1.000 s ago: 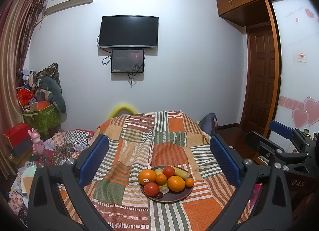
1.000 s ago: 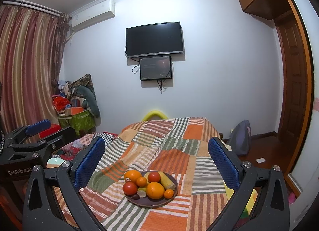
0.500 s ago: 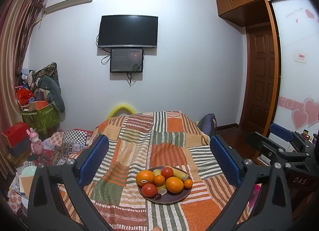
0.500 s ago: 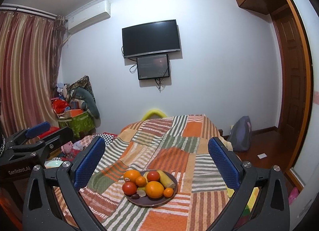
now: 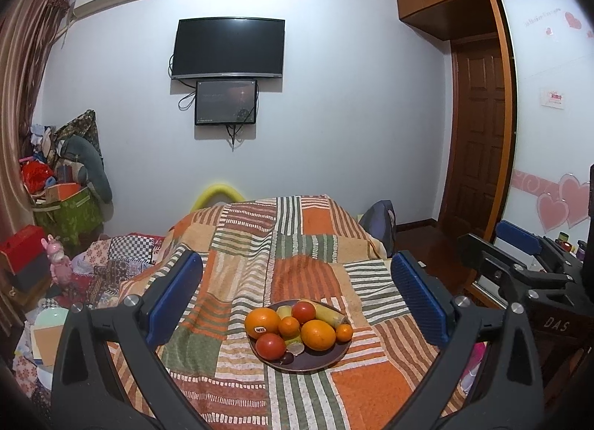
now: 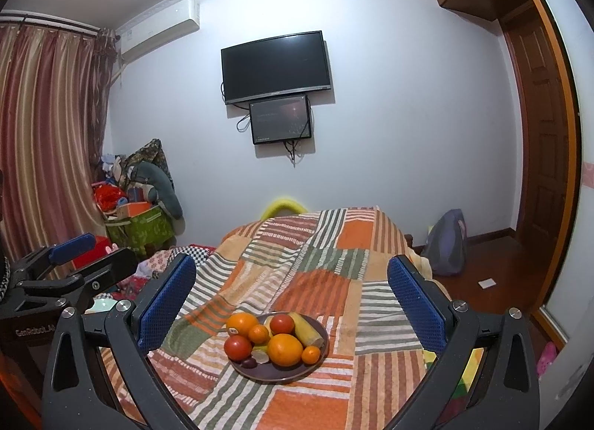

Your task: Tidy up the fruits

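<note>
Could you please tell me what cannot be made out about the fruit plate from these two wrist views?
- Pale fruit, left wrist view: mostly hidden among the oranges and tomatoes; kind unclear.
- Small dark fruit, right wrist view: too small to identify.
- Orange's sticker: text too small.
- Plate centre: covered by fruit in both views.
</note>
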### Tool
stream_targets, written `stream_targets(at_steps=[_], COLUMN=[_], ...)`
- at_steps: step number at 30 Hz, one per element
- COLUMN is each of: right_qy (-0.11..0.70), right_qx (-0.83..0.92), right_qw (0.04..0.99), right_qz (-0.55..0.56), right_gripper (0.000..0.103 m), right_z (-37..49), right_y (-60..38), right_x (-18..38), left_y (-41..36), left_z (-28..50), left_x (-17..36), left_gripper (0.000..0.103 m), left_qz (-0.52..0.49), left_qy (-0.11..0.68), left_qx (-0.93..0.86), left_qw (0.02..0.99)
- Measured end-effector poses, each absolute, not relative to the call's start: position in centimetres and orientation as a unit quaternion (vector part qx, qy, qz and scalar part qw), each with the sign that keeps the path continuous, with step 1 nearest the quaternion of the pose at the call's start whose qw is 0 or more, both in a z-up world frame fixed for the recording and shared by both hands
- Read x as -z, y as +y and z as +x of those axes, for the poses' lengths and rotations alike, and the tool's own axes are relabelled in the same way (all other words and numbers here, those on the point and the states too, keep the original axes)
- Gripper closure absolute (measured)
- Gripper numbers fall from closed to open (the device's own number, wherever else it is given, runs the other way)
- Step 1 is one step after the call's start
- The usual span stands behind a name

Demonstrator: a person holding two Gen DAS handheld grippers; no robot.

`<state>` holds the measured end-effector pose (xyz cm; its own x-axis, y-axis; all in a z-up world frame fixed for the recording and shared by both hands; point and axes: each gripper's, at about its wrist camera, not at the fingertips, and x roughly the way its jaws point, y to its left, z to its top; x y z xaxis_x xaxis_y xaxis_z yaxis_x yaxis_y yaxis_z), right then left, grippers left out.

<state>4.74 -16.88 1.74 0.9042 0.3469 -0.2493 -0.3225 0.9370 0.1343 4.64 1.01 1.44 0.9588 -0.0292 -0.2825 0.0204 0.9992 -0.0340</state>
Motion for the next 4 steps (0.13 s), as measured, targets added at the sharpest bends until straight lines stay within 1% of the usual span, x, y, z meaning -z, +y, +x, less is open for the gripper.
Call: stream_targets(at_steps=[4], right_qy=[0.138], right_qx=[-0.170], right_qw=[0.975], right_qz=[0.044], right_gripper=[0.000], right_z=[4.92], right_y=[-16.88], right_x=[-1.64], left_y=[1.23], left_z=[4.85], left_x=[-1.29], left_gripper=[0.000], left_qz=[-0.021], left_qy=[0.147], left_qx=[0.011], left_qw=[0.989])
